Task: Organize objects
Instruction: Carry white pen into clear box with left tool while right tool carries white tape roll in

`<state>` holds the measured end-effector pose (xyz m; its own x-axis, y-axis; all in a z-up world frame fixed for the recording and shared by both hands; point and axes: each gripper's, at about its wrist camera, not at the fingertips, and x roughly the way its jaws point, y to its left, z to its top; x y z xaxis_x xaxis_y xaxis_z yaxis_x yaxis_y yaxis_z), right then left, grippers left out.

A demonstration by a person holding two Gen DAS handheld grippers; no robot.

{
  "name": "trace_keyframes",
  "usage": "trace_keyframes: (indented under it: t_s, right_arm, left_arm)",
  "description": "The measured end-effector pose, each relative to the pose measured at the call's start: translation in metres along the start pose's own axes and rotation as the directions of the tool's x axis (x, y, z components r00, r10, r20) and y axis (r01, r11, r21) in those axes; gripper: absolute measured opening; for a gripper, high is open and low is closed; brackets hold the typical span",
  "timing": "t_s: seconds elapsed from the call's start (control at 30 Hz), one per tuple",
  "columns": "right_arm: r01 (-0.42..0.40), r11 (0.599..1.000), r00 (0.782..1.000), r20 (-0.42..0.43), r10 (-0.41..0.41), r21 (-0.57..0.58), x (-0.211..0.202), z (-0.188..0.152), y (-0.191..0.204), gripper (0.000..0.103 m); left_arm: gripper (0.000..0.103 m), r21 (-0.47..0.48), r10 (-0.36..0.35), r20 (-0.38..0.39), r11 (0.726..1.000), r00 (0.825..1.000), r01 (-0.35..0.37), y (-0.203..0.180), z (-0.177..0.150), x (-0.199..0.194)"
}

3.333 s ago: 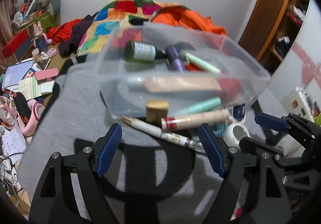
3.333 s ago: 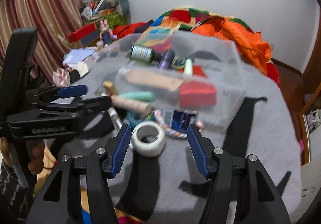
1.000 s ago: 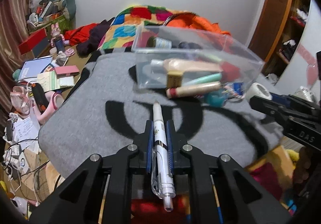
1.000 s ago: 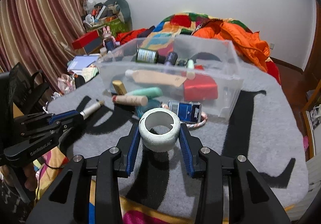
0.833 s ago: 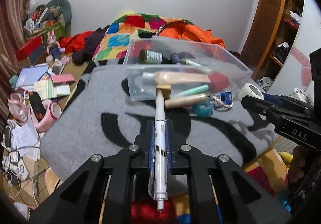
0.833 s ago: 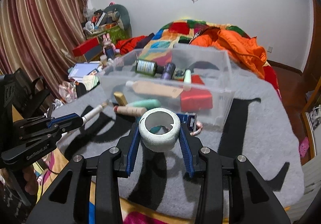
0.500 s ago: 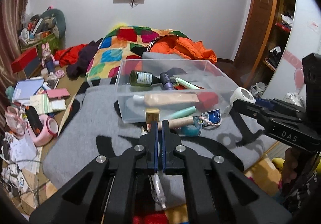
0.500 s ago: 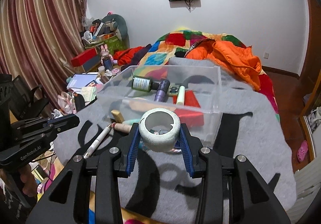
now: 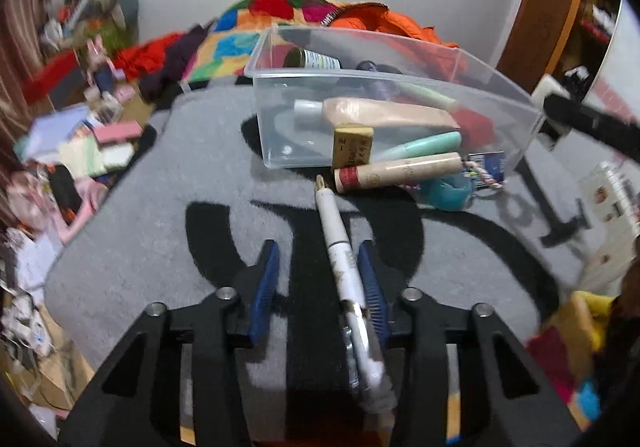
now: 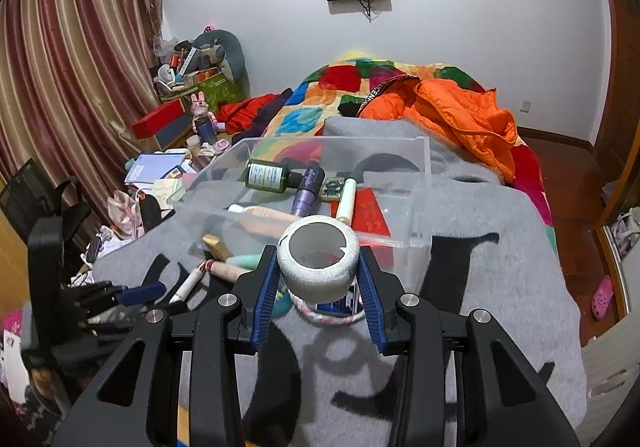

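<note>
White tape roll (image 10: 318, 261) sits clamped between the right gripper (image 10: 318, 289) jaws, just short of the clear bin (image 10: 420, 207). Only the left wrist view shows the left gripper (image 9: 320, 283) jaws parted, the pen (image 9: 340, 255) lying along the right-hand jaw, tip toward the bin.

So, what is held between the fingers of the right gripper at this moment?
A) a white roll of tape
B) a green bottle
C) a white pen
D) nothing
A: in the right wrist view the right gripper is shut on the white roll of tape, both blue pads against its sides.
</note>
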<state>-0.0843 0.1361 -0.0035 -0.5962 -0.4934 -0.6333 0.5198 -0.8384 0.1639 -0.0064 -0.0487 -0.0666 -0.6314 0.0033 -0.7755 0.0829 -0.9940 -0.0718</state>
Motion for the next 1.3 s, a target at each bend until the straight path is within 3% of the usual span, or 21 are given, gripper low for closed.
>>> trace_keyframes:
  t_s: [0.1, 0.33, 0.53, 0.77, 0.93, 1.3]
  right_arm:
    - [0.005, 1.000, 1.000, 0.003, -0.005, 0.000, 0.004, 0.005, -0.001, 0.035]
    - [0.032, 0.999, 0.999, 0.035, -0.032, -0.010, 0.008, 0.023, -0.008, 0.035]
    - [0.045, 0.999, 0.998, 0.047, -0.045, 0.008, 0.014, 0.036, -0.017, 0.035]
    - [0.055, 0.998, 0.998, 0.033, -0.056, 0.005, 0.026, 0.042, -0.019, 0.035]
    - [0.060, 0.998, 0.998, 0.003, -0.060, -0.002, 0.040, 0.043, -0.018, 0.035]
    - [0.060, 0.998, 0.996, -0.068, -0.061, -0.010, 0.070, 0.036, -0.016, 0.035]
  left_arm:
    - [0.010, 0.031, 0.030, 0.014, 0.999, 0.999, -0.030, -0.007, 0.000, -0.002]
    - [0.010, -0.002, 0.004, 0.045, 1.000, 0.999, -0.003, -0.001, 0.007, -0.026]
    - [0.010, -0.009, -0.057, 0.128, 0.998, 0.990, 0.058, -0.001, 0.030, -0.055]
    - [0.010, 0.026, -0.082, 0.187, 0.997, 0.979, 0.079, -0.008, 0.063, -0.057]
    - [0.010, 0.035, -0.160, 0.161, 0.987, 0.974, 0.156, -0.006, 0.095, -0.039]
    - [0.010, 0.058, -0.194, 0.048, 0.980, 0.980, 0.191, -0.016, 0.132, 0.011]
